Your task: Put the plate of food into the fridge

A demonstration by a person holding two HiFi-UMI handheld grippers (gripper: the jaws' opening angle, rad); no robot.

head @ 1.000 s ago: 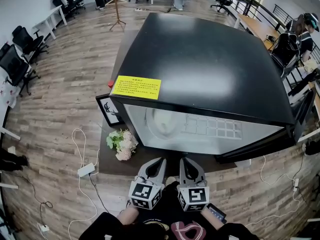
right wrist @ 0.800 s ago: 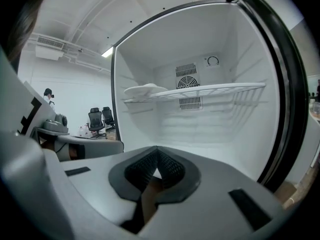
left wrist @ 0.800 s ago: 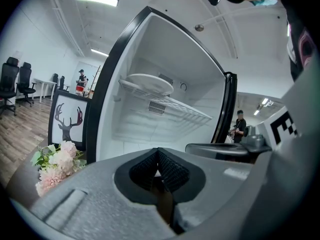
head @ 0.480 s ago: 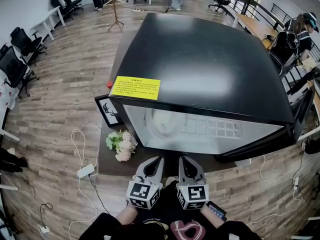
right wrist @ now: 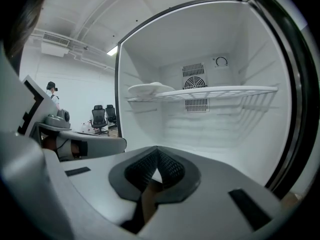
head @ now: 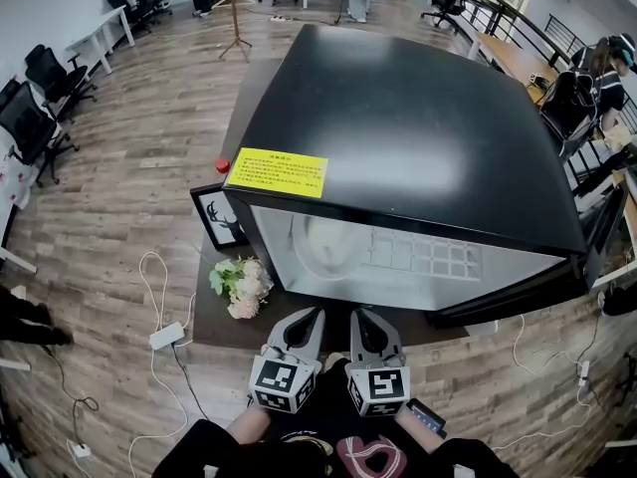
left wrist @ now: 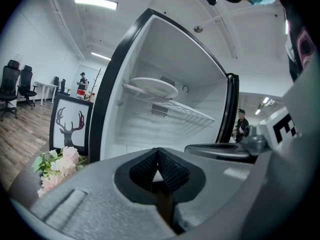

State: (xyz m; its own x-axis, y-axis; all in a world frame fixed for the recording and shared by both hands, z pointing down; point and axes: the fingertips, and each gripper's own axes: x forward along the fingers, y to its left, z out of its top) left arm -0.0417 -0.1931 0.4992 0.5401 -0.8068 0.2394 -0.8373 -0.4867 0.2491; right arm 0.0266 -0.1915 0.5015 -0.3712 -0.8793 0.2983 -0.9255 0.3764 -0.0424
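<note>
The black fridge (head: 418, 137) stands open in front of me, its white inside (right wrist: 215, 129) facing both grippers. A white plate (left wrist: 154, 86) rests on the left end of the wire shelf (right wrist: 220, 91); in the right gripper view the plate (right wrist: 149, 88) shows at the shelf's left, and in the head view the plate (head: 323, 247) shows through the opening. My left gripper (head: 302, 329) and right gripper (head: 363, 329) hang side by side just outside the fridge's front, below the shelf. Both have their jaws together with nothing between them.
A framed deer picture (head: 221, 219) and a bunch of pink and white flowers (head: 242, 285) sit left of the fridge on the low stand. The fridge door (head: 518, 292) swings out to the right. Cables and a power strip (head: 166, 336) lie on the wooden floor. Office chairs stand far left.
</note>
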